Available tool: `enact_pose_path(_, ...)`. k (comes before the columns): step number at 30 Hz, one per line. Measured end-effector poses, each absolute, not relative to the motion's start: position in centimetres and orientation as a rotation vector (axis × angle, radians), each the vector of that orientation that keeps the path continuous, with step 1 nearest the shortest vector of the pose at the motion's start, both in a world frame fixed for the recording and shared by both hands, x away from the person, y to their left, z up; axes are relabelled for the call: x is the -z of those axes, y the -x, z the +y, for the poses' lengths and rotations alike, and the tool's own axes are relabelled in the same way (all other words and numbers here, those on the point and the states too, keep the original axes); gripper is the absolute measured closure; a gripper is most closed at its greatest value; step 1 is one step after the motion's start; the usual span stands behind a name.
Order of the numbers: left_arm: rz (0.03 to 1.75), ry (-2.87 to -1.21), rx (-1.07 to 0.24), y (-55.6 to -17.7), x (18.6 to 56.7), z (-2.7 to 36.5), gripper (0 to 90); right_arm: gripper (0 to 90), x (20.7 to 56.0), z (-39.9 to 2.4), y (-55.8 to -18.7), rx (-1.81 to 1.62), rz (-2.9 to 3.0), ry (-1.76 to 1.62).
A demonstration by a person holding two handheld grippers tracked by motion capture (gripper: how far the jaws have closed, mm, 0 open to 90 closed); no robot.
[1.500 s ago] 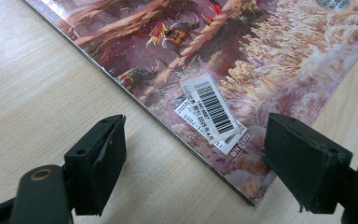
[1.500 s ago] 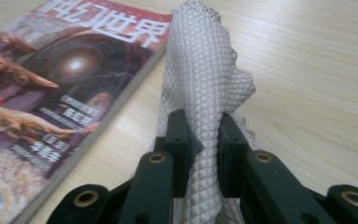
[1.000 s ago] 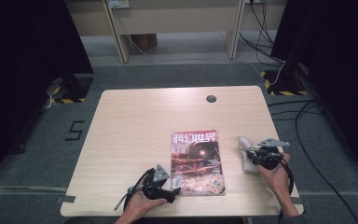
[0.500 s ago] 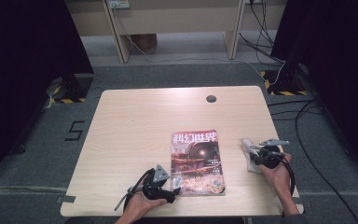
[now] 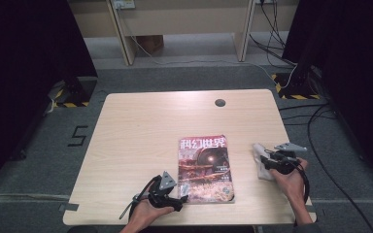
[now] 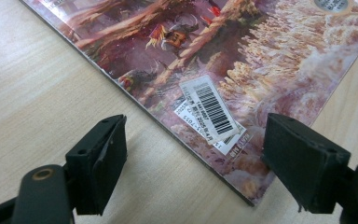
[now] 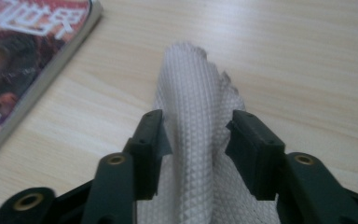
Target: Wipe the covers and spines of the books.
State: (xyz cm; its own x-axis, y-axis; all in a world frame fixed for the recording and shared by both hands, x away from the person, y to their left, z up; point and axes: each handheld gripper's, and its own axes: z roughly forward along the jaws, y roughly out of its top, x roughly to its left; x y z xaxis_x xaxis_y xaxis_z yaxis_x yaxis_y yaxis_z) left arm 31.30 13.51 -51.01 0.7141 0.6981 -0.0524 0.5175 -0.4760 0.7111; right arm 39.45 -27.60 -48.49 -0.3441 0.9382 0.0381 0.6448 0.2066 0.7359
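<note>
Currently one glossy red magazine [image 5: 205, 169] and one white waffle-textured cloth [image 5: 261, 160] lie on the table [image 5: 141, 131]; the left gripper [image 6: 193, 158] gapes wide over the magazine's corner, while the right gripper [image 7: 196, 140], jaws just opened, loosely straddles the cloth.

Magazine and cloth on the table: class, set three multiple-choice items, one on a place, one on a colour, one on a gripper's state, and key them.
1. Where does the cloth lie relative to the magazine?
A. on top of it
B. to its right
C. to its left

2. What colour is the cloth?
A. white
B. blue
C. black

3. How does the left gripper stand?
A. shut on the magazine
B. shut on the cloth
C. open over the magazine's corner

Key: 1 B, the high view shows it right of the magazine. 2 A, the right gripper view shows white weave. 3 C, its jaws stand apart.
</note>
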Motion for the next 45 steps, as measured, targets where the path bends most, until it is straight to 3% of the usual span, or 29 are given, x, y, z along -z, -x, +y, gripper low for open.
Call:
enact_pose_path(10,0.896,-2.174,-0.328,-30.9,50.9,13.1,22.0,46.7,47.1,-24.3,-38.8,-1.072,2.128,-1.35)
enact_pose_path(29,0.884,-2.178,-0.335,-30.9,51.0,12.9,20.8,43.1,49.3,-17.4,-40.0,-1.088,2.361,-1.244)
enact_pose_path(45,0.854,-2.185,-0.335,-30.5,51.1,12.6,21.0,38.7,50.3,-15.5,-41.1,-1.039,2.391,-1.281)
